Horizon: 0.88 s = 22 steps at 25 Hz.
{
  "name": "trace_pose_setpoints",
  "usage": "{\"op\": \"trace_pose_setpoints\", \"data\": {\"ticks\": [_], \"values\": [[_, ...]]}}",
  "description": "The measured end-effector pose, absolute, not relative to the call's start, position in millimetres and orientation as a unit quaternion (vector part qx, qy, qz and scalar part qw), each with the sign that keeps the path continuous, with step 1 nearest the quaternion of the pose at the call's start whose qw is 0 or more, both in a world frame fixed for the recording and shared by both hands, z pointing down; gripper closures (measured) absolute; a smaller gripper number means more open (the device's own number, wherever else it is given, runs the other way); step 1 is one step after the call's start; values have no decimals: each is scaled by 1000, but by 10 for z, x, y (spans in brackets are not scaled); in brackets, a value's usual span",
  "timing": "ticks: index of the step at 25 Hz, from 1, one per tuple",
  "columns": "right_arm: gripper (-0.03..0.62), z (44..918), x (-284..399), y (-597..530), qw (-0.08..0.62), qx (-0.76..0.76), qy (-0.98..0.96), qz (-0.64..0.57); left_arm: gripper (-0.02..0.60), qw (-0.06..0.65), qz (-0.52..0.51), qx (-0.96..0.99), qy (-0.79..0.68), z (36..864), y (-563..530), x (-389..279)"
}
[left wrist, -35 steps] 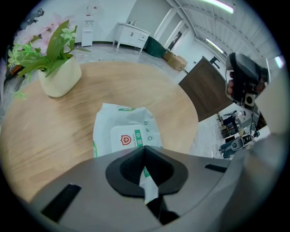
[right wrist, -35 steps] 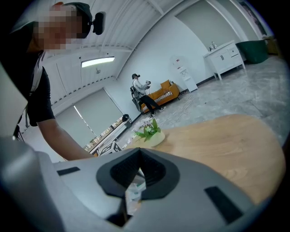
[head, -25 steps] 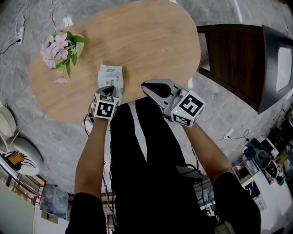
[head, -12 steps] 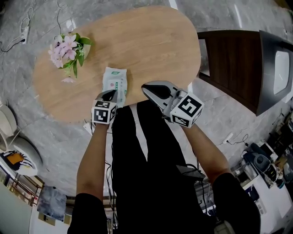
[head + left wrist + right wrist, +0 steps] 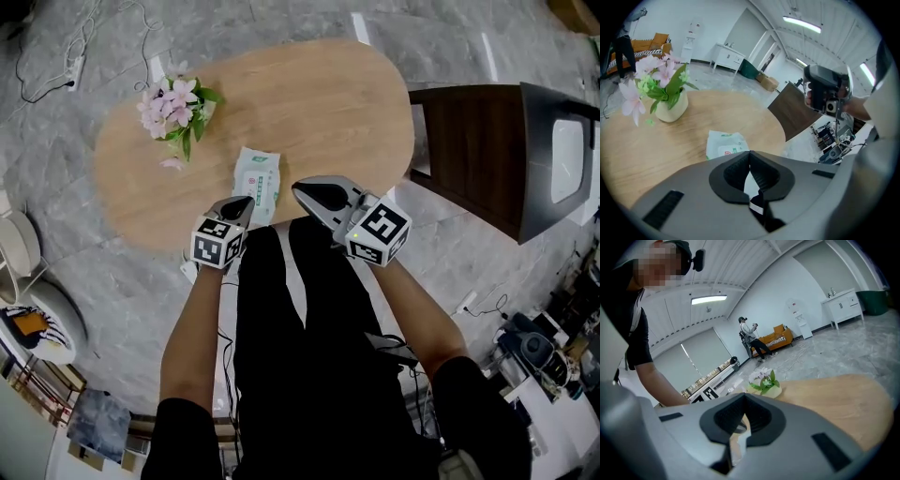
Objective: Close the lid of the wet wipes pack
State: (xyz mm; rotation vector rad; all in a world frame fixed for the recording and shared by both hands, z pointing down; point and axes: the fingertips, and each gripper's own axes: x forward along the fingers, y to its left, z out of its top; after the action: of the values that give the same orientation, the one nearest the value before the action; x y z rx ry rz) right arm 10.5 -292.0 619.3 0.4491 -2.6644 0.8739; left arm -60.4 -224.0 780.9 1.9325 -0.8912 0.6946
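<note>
The white and green wet wipes pack (image 5: 256, 183) lies flat on the oval wooden table (image 5: 319, 103), near its front edge. It also shows in the left gripper view as the wipes pack (image 5: 725, 144), just beyond the jaws; I cannot tell how its lid stands. My left gripper (image 5: 236, 204) hovers at the pack's near left corner, jaws shut and empty, and its tips (image 5: 750, 153) meet. My right gripper (image 5: 314, 195) hangs just right of the pack's near end, over the table edge. It is shut too (image 5: 744, 395), with nothing in it.
A vase of pink flowers (image 5: 178, 108) stands on the table's far left, also seen as the vase (image 5: 665, 96). A dark wooden cabinet (image 5: 469, 150) stands to the right of the table. Cables (image 5: 56, 66) lie on the marble floor. A person (image 5: 751, 336) sits far off.
The head view has shifted, so table and pack sit further right and lower. My left gripper has slid from over the pack's near end to its near left corner. The right gripper barely moved.
</note>
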Motion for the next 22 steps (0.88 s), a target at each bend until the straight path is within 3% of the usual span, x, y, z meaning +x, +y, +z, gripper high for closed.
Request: {"op": "trace_pose_setpoints", "data": {"ticks": [9,22], "values": [[585,5220,-103,-2912,131,171,-942,259,566,409,210,812,-360,6665,-2278,-747],[585,3817,-432,-2865,91,171,-963,187,566,286,112,876,-372,4594,-2551,-1061]]}}
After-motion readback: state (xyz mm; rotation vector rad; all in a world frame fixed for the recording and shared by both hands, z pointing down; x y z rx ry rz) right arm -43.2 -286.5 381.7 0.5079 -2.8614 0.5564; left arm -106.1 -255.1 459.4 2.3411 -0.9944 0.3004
